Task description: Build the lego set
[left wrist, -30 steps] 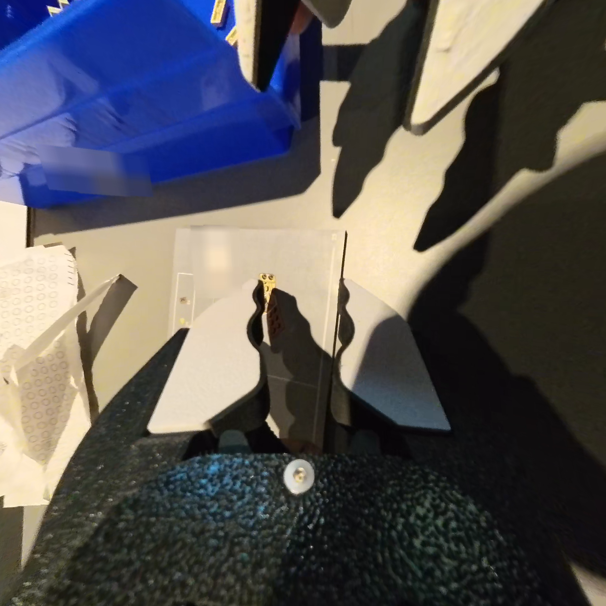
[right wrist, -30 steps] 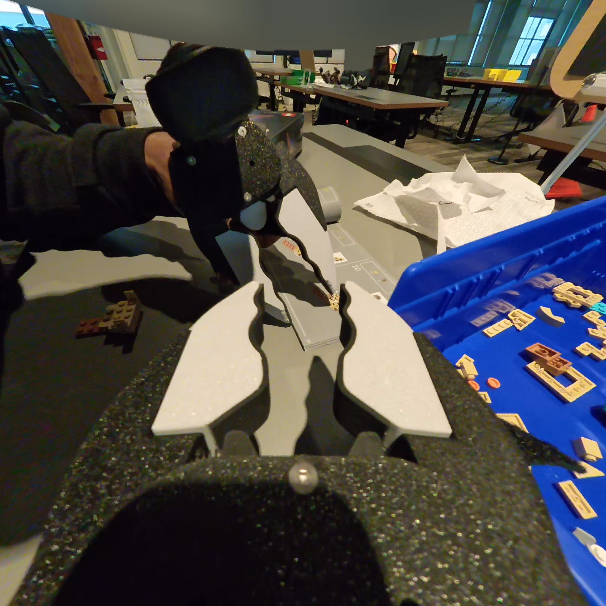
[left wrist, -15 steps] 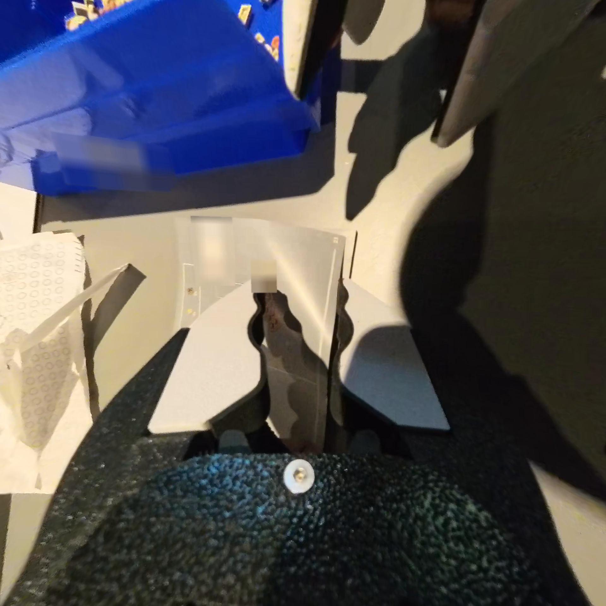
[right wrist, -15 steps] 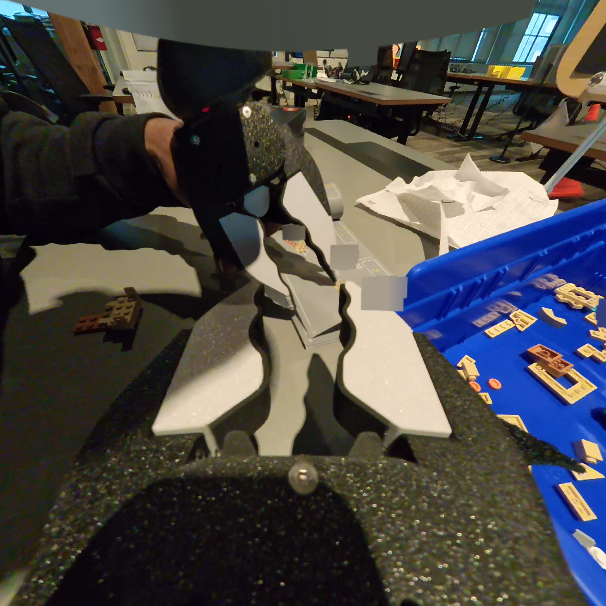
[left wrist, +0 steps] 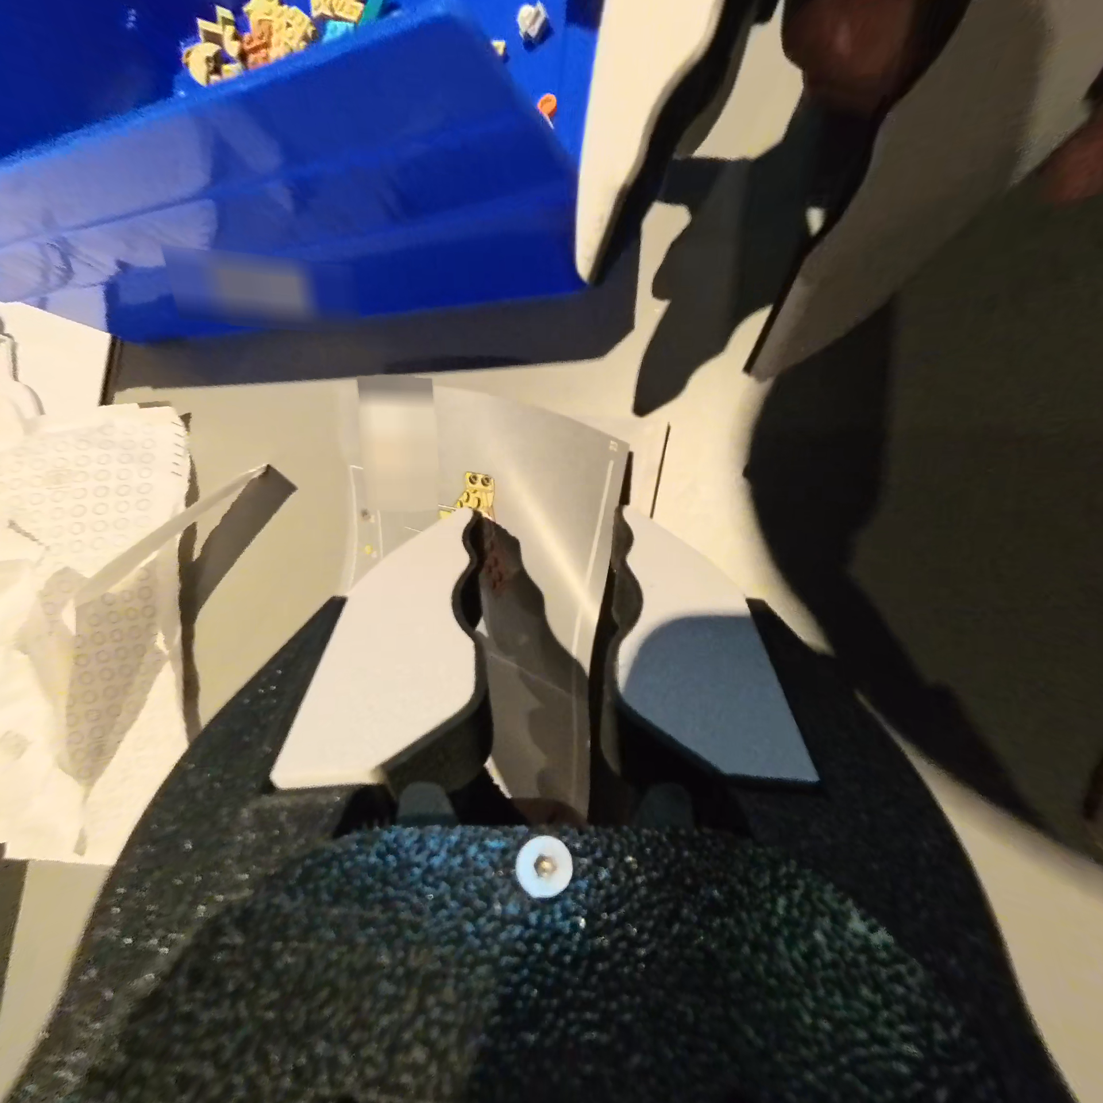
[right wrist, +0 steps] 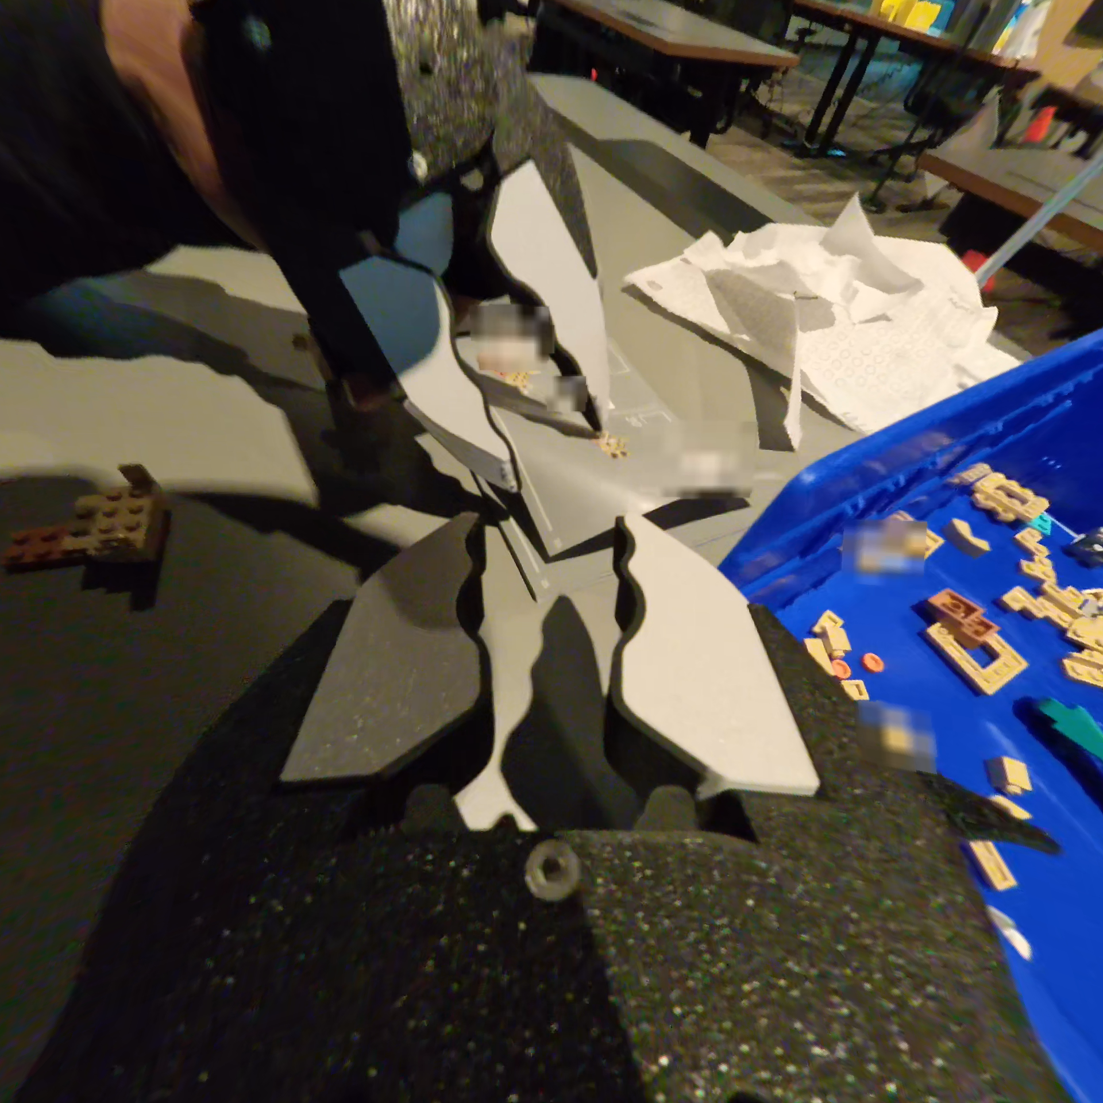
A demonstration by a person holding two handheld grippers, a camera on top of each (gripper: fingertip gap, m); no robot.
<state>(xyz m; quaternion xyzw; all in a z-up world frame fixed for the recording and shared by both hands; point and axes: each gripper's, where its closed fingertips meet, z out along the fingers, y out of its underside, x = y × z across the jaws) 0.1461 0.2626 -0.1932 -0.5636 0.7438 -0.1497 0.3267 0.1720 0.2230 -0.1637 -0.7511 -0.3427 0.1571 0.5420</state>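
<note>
A grey instruction booklet (left wrist: 537, 465) lies open on the table, and it also shows in the right wrist view (right wrist: 573, 495). My left gripper (left wrist: 546, 519) is open and points down at it. A raised stack of pages stands between its fingers, against the right one. The left gripper (right wrist: 555, 441) shows from the side in the right wrist view. My right gripper (right wrist: 546, 525) is open and empty, just short of the booklet's near corner. It also shows in the left wrist view (left wrist: 716, 197). A brown brick assembly (right wrist: 101, 525) sits on the table at the left.
A blue bin (right wrist: 895, 477) with several loose tan and brown bricks stands right of the booklet, and it also shows in the left wrist view (left wrist: 358, 179). A crumpled white paper bag (right wrist: 835, 310) lies behind the booklet. A person's dark sleeve (right wrist: 89, 149) reaches in from the left. About 6 cm separates my left fingertips from my right.
My right gripper has moved forward and closer to the booklet and the left gripper. The booklet's pages have risen between the left gripper's fingers. Both grippers' openings look unchanged.
</note>
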